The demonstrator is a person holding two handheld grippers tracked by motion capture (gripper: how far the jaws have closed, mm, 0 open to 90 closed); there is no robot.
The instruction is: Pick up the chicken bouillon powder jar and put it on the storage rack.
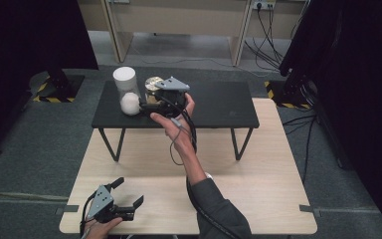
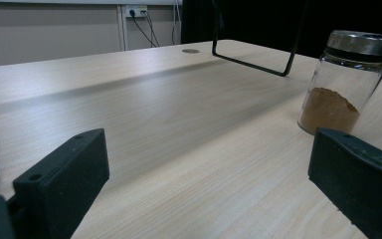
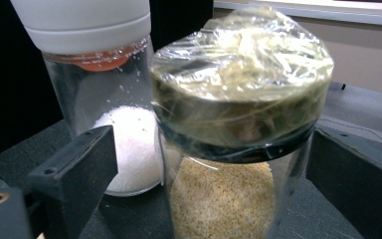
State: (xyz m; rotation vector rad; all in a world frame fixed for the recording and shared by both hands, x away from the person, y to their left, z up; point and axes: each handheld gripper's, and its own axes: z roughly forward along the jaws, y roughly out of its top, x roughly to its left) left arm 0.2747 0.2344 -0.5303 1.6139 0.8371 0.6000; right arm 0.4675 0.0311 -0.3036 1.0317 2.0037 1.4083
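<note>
Right gripper (image 1: 144, 105) is up on the black shelf (image 1: 219, 107), jaws spread to either side of the grain jar (image 3: 238, 144) and, as far as the blurred close view lets me judge, clear of its glass. That jar stands on the shelf with cling film stretched over its lid (pale grains fill its lower part). Just beside it, touching or nearly so, stands the salt jar (image 3: 112, 99) with the white cap. Down at the near edge of the wooden table (image 1: 263, 189), the left gripper (image 1: 128, 193) rests with its 2 jaws wide apart and nothing between them. Ahead of it stands a spice jar (image 2: 345, 84) holding brown powder.
</note>
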